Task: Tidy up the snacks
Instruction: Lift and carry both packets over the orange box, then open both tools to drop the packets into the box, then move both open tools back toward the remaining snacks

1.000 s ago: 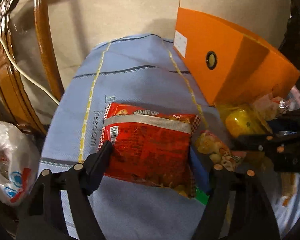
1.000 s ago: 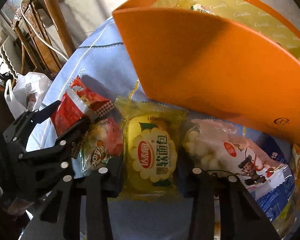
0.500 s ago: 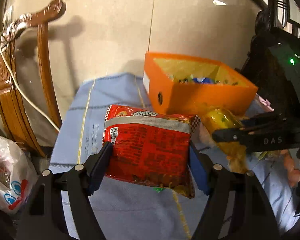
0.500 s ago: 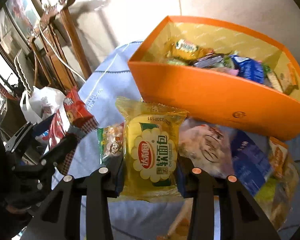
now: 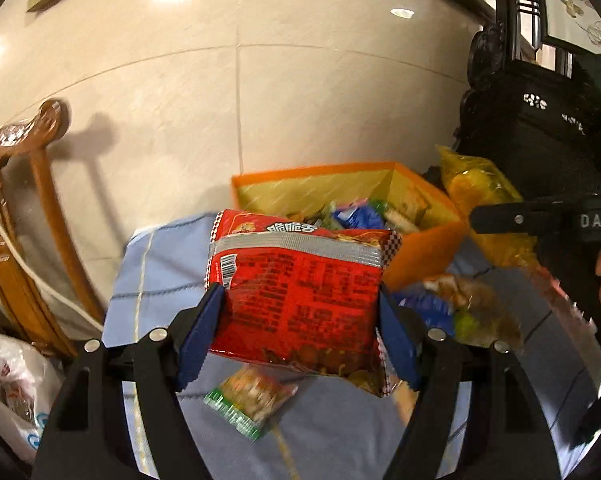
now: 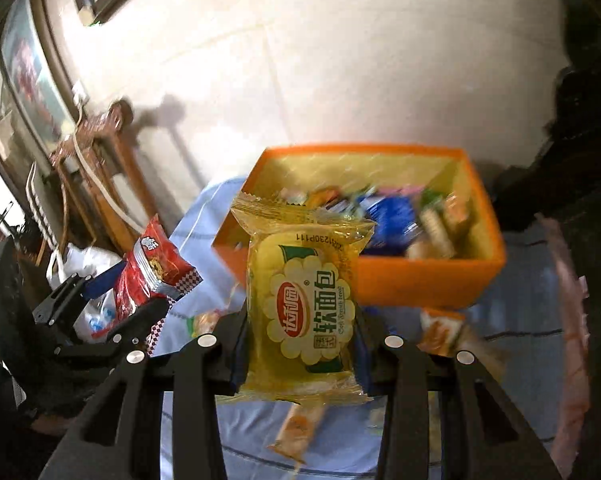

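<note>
My left gripper [image 5: 300,332] is shut on a red snack bag [image 5: 300,292] and holds it in the air, short of the orange box [image 5: 420,248]. My right gripper [image 6: 300,344] is shut on a yellow soft-bread packet [image 6: 308,312], lifted in front of the orange box [image 6: 420,280], which holds several snacks. The left gripper with the red bag [image 6: 152,268] shows at the left of the right wrist view. The yellow packet [image 5: 484,208] shows at the right of the left wrist view.
A blue cloth [image 5: 164,272] covers the table. Loose snacks lie on it: a green-edged packet [image 5: 248,400], an orange packet [image 6: 440,332], a long packet [image 6: 296,432]. A wooden chair [image 5: 28,216] and a white plastic bag [image 5: 8,388] are at the left.
Both grippers have lifted their packets off the cloth and risen. The orange box's open top is now in view in both wrist views.
</note>
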`<state>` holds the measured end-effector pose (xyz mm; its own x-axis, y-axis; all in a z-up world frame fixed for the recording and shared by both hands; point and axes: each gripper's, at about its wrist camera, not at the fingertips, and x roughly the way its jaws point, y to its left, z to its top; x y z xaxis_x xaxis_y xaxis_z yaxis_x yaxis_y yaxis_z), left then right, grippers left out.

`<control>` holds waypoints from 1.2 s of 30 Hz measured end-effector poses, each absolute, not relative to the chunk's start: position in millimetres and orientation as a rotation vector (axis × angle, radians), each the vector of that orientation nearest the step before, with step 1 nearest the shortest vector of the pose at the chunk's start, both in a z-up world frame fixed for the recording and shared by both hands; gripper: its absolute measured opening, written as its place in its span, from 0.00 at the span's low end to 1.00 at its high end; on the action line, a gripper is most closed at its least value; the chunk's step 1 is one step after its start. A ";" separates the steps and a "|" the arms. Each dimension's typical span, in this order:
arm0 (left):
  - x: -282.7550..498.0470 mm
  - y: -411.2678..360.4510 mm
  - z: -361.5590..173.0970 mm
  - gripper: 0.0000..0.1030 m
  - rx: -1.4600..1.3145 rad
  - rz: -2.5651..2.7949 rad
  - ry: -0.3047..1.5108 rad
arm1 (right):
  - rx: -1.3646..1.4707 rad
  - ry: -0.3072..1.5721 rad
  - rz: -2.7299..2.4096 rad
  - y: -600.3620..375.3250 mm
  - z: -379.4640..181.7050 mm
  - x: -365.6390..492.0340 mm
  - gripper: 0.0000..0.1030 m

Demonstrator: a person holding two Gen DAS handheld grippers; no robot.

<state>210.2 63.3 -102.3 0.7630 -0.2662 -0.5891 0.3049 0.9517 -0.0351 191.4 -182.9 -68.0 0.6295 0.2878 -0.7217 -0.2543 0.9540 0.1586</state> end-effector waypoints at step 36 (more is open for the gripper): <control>237.9 84.3 -161.5 0.93 0.029 -0.085 0.857 | 0.106 0.989 0.166 -240.2 -145.5 219.7 0.74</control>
